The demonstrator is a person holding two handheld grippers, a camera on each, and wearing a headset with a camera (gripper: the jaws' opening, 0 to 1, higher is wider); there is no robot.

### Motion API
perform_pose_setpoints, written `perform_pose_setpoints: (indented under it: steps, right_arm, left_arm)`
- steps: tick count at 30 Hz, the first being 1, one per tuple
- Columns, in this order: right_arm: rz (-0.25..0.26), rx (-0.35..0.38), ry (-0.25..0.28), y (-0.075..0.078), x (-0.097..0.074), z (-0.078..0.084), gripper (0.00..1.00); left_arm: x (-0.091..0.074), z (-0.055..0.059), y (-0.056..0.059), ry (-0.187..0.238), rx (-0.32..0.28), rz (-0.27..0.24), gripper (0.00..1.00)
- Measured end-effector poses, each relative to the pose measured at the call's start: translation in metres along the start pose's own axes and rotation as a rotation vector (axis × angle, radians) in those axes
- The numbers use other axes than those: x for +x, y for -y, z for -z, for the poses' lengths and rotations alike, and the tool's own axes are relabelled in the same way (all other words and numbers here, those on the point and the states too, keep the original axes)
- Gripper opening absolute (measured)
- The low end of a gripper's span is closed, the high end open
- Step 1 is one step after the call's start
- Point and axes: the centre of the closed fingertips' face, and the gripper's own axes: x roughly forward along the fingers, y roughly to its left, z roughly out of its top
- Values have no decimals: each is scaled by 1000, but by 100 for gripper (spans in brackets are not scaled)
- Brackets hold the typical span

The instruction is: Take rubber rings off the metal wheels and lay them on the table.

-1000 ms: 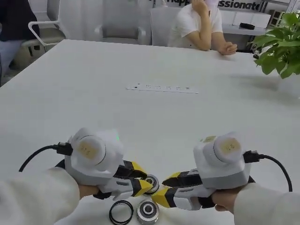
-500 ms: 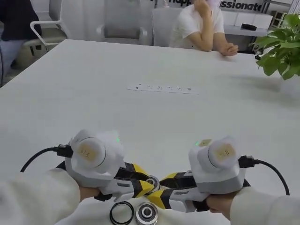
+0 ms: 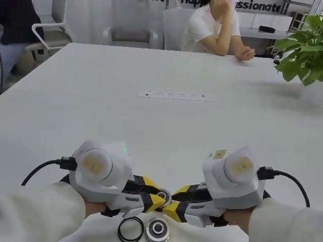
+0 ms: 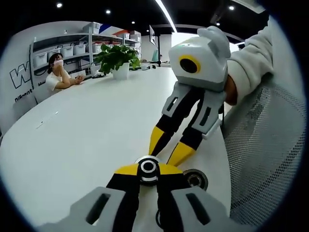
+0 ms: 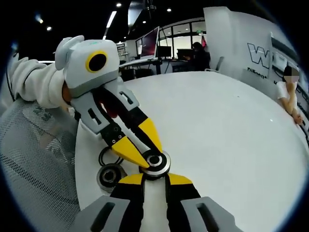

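A small metal wheel [image 3: 163, 194] with a black rubber ring on its rim hangs just above the white table [image 3: 151, 131], between both grippers. My left gripper [image 3: 160, 197] is shut on it from the left; in the left gripper view the wheel [image 4: 148, 166] sits between the yellow tips [image 4: 148, 170]. My right gripper [image 3: 170, 201] meets it from the right, its tips [image 5: 155, 178] pinched on the wheel's black rim [image 5: 158, 162]. Below them lie a loose black ring [image 3: 130, 229] and a second wheel [image 3: 158, 230].
A flush power strip [image 3: 174, 95] runs across the table's middle. A potted plant [image 3: 303, 45] stands at the far right. A person [image 3: 217, 25] sits at the far edge, with chairs beyond. The table's near edge is right below the grippers.
My right gripper has moved left and its tips have come onto the held wheel. The left gripper, the loose ring and the second wheel have stayed put.
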Motion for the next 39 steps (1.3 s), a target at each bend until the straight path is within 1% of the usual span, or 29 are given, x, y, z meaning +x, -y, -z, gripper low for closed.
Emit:
perform_pose_setpoints:
  steps: [1,3,7,9,11,15,17,20,21,24,25,26,27,28,32,33,35,36,39]
  right_arm:
    - [-5,-20,-6,-1,0,2,9]
    - [-3,-15,-8,0,0,2,8]
    - [4,-36,-16,1,0,2,7]
    - [13,-43,-20,3,-2,2,2]
    - [25,-33,-20,7,-3,2,0]
    - [31,-16,-19,8,-2,2,0]
    - [40,14,-22,10,-2,2,0]
    - [39,116,-15,11,-3,2,0]
    - [40,134,-13,12,-4,2,0]
    - [50,215,20,17,-7,-2,0]
    - [52,261,38,20,-7,-4,0]
    - [45,289,63,20,-8,-8,0]
    - [44,324,70,22,-9,-8,0]
    - [49,331,65,23,-11,-7,0]
    - [35,332,73,20,-11,-8,0]
    - [36,329,67,19,-10,-9,0]
    - [43,309,59,18,-10,-10,0]
    - [47,287,55,17,-10,-11,0]
    - [52,276,48,17,-10,-11,0]
  left_arm:
    - [0,0,0,1,0,-1,7]
    - [0,0,0,2,-2,-1,7]
    - [0,0,0,3,-3,-3,7]
    - [0,0,-1,2,-4,-4,7]
    - [-1,1,-1,2,-9,-5,7]
    - [-1,1,-1,1,-10,-7,7]
    - [-1,1,-1,0,-12,-8,7]
    - [-1,1,-1,-1,-14,-7,7]
    - [-1,1,-1,-1,-15,-7,7]
    - [-2,1,-2,-2,-16,-9,7]
    - [-2,1,-1,-2,-19,-9,7]
    - [-2,1,-1,-2,-18,-6,7]
    - [-2,1,0,-2,-16,-3,7]
    - [-2,1,0,-1,-10,-2,7]
    - [-2,1,1,-1,-4,0,6]
    - [-2,1,1,-1,0,-2,6]
    - [-2,1,1,-2,0,-4,6]
    - [-2,1,1,-3,-3,-7,6]
    - [-2,1,2,-9,5,-13,6]
